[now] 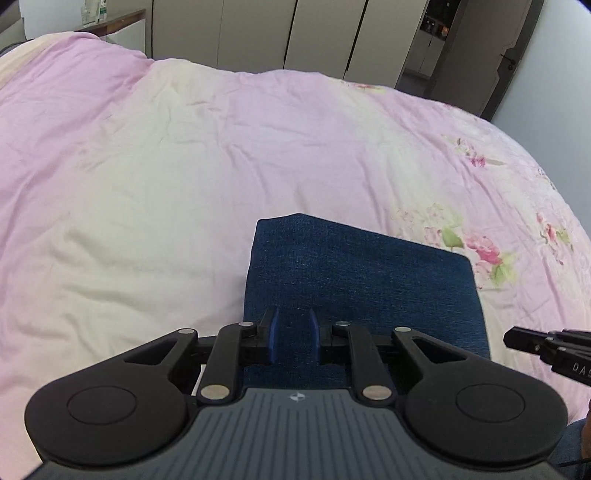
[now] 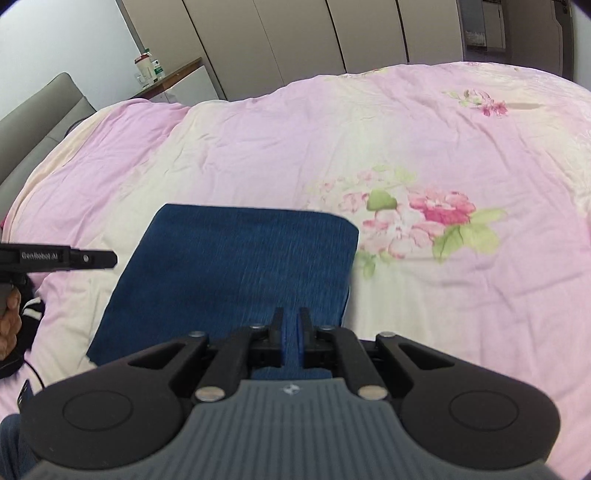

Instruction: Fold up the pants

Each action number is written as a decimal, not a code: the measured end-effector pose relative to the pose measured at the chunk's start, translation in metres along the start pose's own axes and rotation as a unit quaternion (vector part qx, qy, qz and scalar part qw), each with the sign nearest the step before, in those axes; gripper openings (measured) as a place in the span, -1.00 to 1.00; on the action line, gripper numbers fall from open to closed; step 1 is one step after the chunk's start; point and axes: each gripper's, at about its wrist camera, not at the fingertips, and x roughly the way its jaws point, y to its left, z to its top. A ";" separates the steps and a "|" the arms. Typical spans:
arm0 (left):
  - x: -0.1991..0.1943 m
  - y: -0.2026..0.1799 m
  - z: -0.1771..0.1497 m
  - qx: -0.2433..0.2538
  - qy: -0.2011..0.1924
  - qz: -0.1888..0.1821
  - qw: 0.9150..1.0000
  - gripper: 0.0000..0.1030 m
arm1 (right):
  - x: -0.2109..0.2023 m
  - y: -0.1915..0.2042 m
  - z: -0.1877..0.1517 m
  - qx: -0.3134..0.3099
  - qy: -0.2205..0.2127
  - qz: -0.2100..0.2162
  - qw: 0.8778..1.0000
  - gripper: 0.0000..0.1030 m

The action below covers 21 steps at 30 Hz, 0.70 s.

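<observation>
Dark blue pants lie folded into a flat rectangle on the bed; in the right wrist view the pants sit just ahead of the fingers. My left gripper hovers over the near left part of the fold, open by a small gap with nothing pinched. My right gripper hangs over the near right part, its blue pads together and shut, and no cloth lifts with it. Each gripper shows in the other's view: the right gripper at the right edge, the left gripper at the left edge.
A pink and cream floral duvet covers the bed on all sides of the pants. Grey wardrobe doors stand behind the bed. A nightstand with bottles and a grey headboard are at the far left. A person's hand holds the left gripper.
</observation>
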 end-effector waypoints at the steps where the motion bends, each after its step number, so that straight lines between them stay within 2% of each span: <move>1: 0.007 0.002 -0.001 0.002 0.005 0.007 1.000 -0.63 | 0.008 -0.002 0.007 0.000 0.002 -0.002 1.000 -0.99; 5: 0.036 0.019 -0.006 -0.013 0.030 0.001 0.999 -0.60 | 0.042 -0.009 0.015 0.001 0.022 -0.011 1.000 -1.00; 9: 0.059 0.021 -0.012 0.004 0.048 0.003 0.999 -0.55 | 0.076 -0.015 0.007 -0.001 0.048 -0.016 0.999 -1.00; 11: 0.065 0.026 -0.013 -0.004 0.049 -0.004 0.999 -0.52 | 0.087 -0.017 0.003 -0.001 0.054 -0.016 0.998 -1.00; 15: 0.066 0.035 -0.015 -0.015 0.048 -0.019 0.999 -0.49 | 0.099 -0.023 0.006 0.017 0.063 -0.012 0.998 -1.00; 21: 0.057 0.018 -0.011 -0.005 0.046 0.013 0.999 -0.55 | 0.102 -0.018 0.010 0.007 0.070 -0.022 0.997 -1.00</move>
